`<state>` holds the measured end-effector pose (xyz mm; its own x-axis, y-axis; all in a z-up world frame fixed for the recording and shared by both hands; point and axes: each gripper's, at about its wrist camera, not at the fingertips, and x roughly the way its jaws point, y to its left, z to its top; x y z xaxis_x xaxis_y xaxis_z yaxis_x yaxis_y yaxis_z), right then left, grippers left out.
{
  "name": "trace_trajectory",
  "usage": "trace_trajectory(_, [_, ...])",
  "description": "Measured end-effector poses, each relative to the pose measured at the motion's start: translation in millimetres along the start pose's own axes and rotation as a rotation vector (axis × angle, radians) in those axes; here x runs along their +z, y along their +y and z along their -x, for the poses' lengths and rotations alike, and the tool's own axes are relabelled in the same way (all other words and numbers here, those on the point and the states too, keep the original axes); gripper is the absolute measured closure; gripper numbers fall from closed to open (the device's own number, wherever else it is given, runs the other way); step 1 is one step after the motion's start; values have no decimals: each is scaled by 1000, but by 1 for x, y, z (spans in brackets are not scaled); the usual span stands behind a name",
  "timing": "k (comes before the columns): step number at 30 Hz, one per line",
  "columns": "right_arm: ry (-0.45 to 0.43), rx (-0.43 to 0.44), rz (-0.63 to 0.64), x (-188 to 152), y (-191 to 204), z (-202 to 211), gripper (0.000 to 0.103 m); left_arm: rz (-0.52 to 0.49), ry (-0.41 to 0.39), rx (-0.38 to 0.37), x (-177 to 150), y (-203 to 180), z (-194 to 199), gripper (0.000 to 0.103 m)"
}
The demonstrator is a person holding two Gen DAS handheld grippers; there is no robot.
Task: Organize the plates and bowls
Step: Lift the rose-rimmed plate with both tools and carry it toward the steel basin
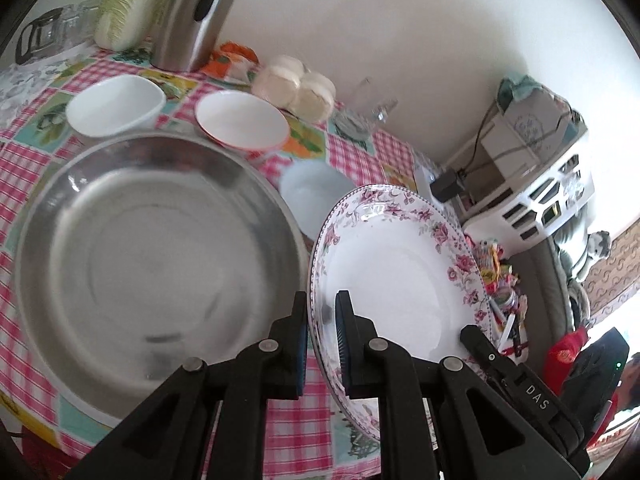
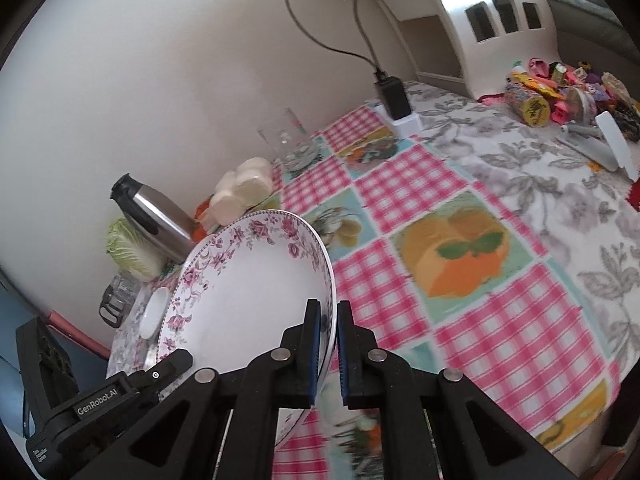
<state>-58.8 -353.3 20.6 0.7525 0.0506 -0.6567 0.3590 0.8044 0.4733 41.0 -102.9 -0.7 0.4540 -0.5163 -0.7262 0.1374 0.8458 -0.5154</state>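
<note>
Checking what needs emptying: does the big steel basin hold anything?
Empty: in the left wrist view the steel basin shows a bare metal bottom with only reflections.

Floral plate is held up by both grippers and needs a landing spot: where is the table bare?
Bare checked cloth lies right of the floral plate, toward the toy pile. Crowded left: steel basin, white bowls, kettle.

Left gripper point(image 1: 322, 320) and right gripper point(image 2: 327, 328) angle downward (jaws clamped nearly shut).
</note>
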Motion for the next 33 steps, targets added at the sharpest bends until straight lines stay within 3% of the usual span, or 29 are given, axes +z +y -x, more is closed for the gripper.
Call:
trace_trajectory(13, [24, 52, 89, -17, 89, -23, 93, 127, -61, -29, 38, 77, 47, 90])
trace_trajectory(22, [67, 101, 137, -38, 143, -47, 93, 197, -91, -10, 49, 129, 72, 90])
trace_trajectory(33, [134, 82, 160, -57, 165, -75, 93, 264, -60, 24, 50, 159, 67, 90])
